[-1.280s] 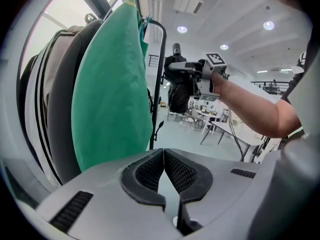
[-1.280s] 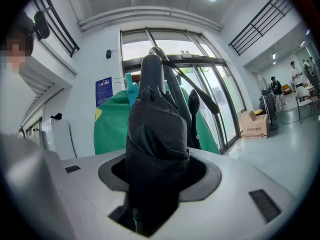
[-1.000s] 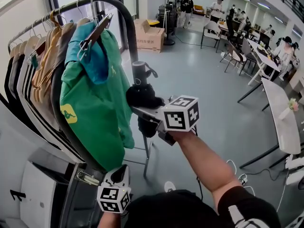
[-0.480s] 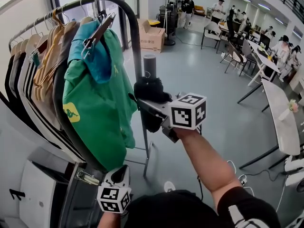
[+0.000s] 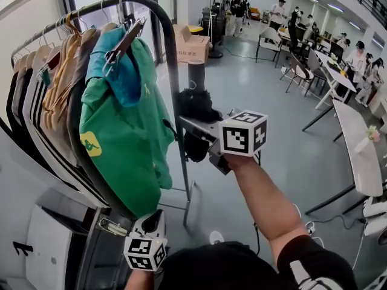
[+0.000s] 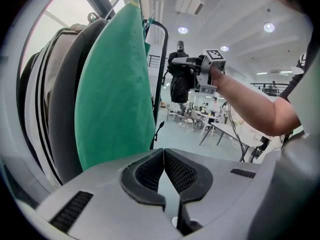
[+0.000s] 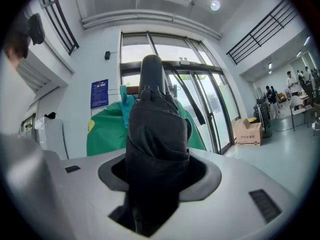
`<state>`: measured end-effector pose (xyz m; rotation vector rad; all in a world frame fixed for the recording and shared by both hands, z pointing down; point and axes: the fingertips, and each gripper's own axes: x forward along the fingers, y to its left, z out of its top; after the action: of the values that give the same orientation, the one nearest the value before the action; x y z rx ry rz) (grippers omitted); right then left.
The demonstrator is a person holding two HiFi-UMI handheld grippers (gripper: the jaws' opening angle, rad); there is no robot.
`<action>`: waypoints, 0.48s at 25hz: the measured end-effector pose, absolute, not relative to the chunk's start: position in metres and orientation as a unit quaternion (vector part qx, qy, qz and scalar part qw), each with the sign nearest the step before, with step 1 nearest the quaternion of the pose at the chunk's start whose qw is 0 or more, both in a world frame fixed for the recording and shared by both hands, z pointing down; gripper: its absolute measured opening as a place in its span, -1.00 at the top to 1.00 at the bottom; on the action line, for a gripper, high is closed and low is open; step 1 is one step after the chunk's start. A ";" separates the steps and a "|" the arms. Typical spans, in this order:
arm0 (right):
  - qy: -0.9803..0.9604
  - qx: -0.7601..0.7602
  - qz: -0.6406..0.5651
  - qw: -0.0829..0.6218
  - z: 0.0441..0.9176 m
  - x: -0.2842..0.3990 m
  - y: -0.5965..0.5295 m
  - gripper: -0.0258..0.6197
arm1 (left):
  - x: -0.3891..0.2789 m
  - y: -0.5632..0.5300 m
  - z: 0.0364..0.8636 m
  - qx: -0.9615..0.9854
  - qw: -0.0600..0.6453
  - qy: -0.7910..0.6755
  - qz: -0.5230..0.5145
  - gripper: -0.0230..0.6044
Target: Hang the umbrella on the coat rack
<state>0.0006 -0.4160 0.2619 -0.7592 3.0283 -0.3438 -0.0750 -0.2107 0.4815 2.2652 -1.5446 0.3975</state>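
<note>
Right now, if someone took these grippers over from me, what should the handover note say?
Right gripper: fingers closed on the folded black umbrella, held upright with the handle up.
Left gripper: shut, empty, low beside the hanging clothes.
Position: the umbrella is beside the end post of the coat rack, next to the green garment.
Done: umbrella picked up and brought to the rack.
Left: hang it on the rack, then let go.

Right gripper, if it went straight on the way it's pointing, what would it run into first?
Probably the green shirt on the coat rack, showing right behind the umbrella the right gripper holds. The rack's end post stands close beside, so depth is uncertain.
</note>
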 end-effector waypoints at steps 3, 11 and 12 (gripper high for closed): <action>0.965 -0.238 -0.113 -0.003 0.267 -0.003 -0.415 0.24 | -0.078 -0.209 0.482 0.801 0.186 -0.552 0.141 0.88; 0.969 -0.222 -0.107 -0.015 0.271 -0.015 -0.405 0.24 | -0.079 -0.207 0.482 0.797 0.190 -0.556 0.140 0.88; 0.970 -0.220 -0.106 -0.016 0.272 -0.016 -0.404 0.24 | -0.079 -0.207 0.482 0.797 0.190 -0.556 0.140 0.88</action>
<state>-0.0161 -0.4044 0.2720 -0.6993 3.0780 -0.3369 -0.0788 -0.2074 0.4824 2.2407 -1.5623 0.3949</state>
